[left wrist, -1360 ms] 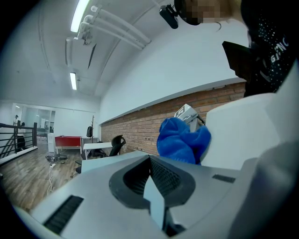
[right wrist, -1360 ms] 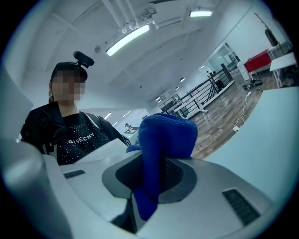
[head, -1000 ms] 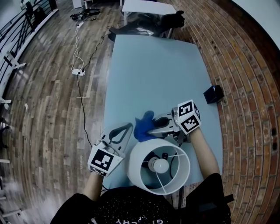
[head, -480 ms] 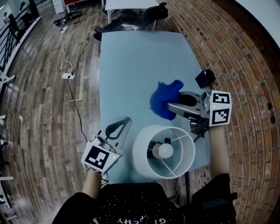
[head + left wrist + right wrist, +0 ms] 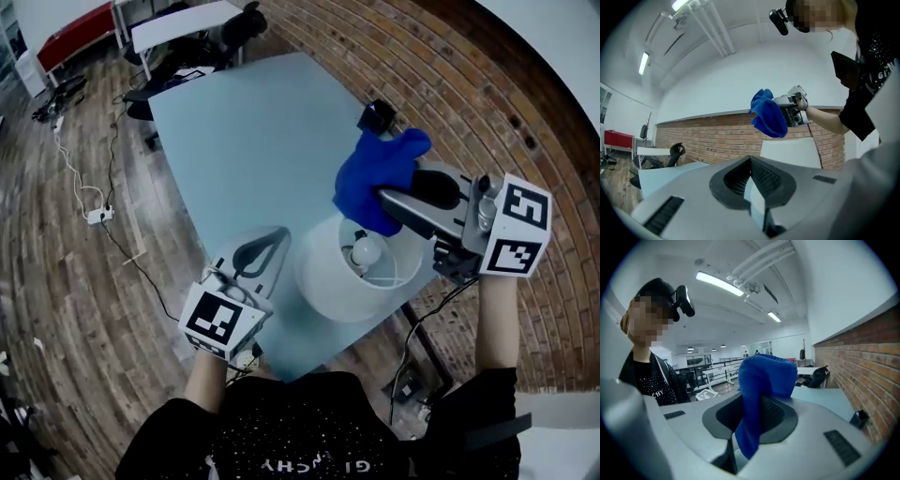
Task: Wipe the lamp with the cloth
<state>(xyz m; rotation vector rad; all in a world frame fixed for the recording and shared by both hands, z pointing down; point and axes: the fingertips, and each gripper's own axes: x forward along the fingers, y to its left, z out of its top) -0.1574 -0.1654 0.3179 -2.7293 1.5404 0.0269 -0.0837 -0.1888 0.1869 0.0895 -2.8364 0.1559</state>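
Your right gripper [image 5: 386, 199] has its jaws clamped on the blue cloth [image 5: 373, 169], raised over the far right rim of the white lamp [image 5: 337, 286] on the desk [image 5: 253, 131]. Your left gripper [image 5: 272, 242], jaws together on nothing, sits just left of the lamp.

Open tabletop beyond the lamp, crowding at its shade

Beyond and left of the white drum-shaded lamp [image 5: 352, 281], the pale blue tabletop [image 5: 253, 131] lies open. The left gripper [image 5: 277, 236], jaws together, sits just left of the shade. The right gripper [image 5: 382, 199], clamping a blue cloth [image 5: 375, 173], hangs over its far rim. A small black box [image 5: 377, 116] stands farther back.
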